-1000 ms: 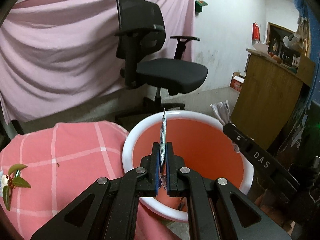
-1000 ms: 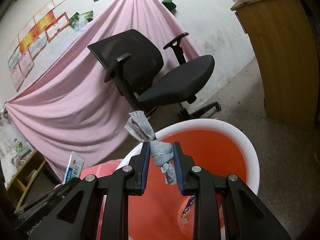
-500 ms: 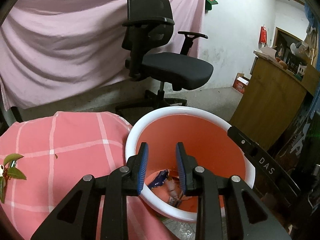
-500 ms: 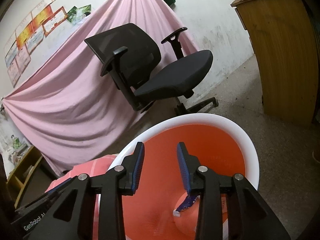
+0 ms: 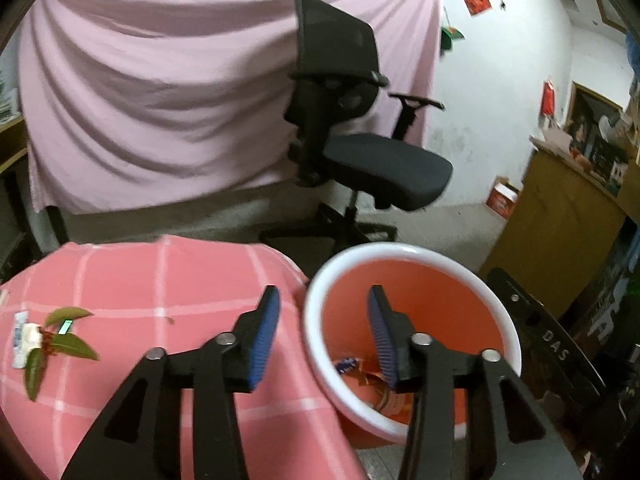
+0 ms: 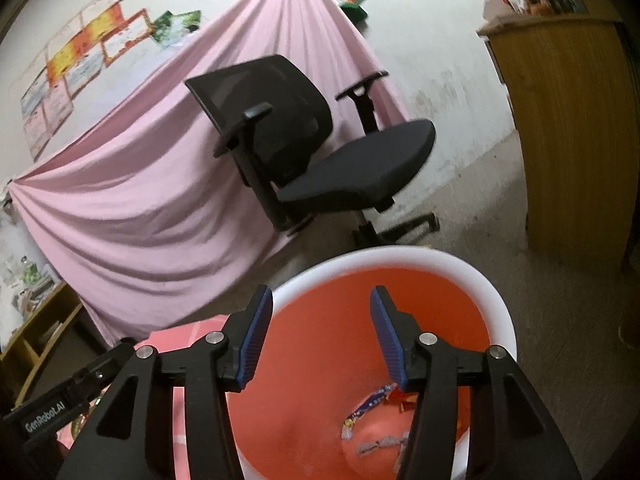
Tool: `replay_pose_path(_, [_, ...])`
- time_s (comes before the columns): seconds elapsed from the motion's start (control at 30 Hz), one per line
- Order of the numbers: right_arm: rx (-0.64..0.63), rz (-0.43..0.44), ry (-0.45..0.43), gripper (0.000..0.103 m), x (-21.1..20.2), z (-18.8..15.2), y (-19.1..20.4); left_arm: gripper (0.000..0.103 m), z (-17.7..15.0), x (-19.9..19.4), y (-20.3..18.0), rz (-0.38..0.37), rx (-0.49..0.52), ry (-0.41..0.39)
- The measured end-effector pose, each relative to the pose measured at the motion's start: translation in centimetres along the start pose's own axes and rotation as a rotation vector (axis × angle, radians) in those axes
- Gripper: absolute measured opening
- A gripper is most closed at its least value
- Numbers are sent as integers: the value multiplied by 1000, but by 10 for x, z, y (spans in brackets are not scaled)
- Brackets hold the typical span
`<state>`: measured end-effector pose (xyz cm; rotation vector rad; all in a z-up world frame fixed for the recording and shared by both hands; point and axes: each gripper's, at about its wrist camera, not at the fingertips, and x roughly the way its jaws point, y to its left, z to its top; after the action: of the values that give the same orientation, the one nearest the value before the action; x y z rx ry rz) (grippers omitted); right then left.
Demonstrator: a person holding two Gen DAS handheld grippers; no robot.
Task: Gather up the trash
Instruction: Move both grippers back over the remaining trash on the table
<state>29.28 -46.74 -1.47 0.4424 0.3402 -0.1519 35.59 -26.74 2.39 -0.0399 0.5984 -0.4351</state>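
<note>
An orange bin with a white rim [image 5: 400,250] [image 6: 400,256] stands beside a pink checked tablecloth [image 5: 160,292]. Wrappers [image 5: 360,368] [image 6: 372,404] lie at the bin's bottom. My left gripper [image 5: 322,304] straddles the bin's near-left rim, its jaws opening with nothing between them. Over the bin's mouth my right gripper [image 6: 322,304] is likewise opening and empty. On the cloth at far left lie a leafy twig [image 5: 60,340] and a small white packet [image 5: 22,336]. The right gripper's black body [image 5: 556,344] shows at the right of the left wrist view.
A black office chair [image 5: 360,140] [image 6: 320,152] stands behind the bin before a pink draped sheet [image 5: 160,100]. A wooden counter [image 5: 560,232] [image 6: 572,128] is to the right. A low shelf [image 6: 40,328] sits at far left on the bare concrete floor.
Both grippers let go: the flat wrapper from the left and the crumpled grey tissue from the right are gone from the jaws, which spread wider. The left view shifted left toward the tablecloth.
</note>
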Motion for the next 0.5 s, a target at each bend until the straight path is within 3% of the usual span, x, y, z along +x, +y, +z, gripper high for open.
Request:
replay_pose_path(0.07, [-23, 12, -18, 57, -3, 1, 11, 48, 2, -11, 10, 17, -15, -34])
replay_pose_path(0.13, [-50, 32, -44, 69, -8, 3, 23, 49, 4, -26, 22, 44, -29, -69])
replay_pose_path(0.3, [-115, 87, -129, 82, -26, 6, 55, 62, 5, -57, 51, 101, -64, -154])
replay_pose_path(0.37, [-135, 113, -159, 85, -33, 6, 67, 73, 3, -71, 65, 126, -81, -193])
replay_pose_path(0.43, [-153, 141, -180, 89, -37, 5, 79, 95, 0, -88, 78, 161, -100, -251])
replay_pose_path(0.5, [-179, 174, -198, 94, -42, 4, 94, 97, -5, -105, 92, 189, -121, -317])
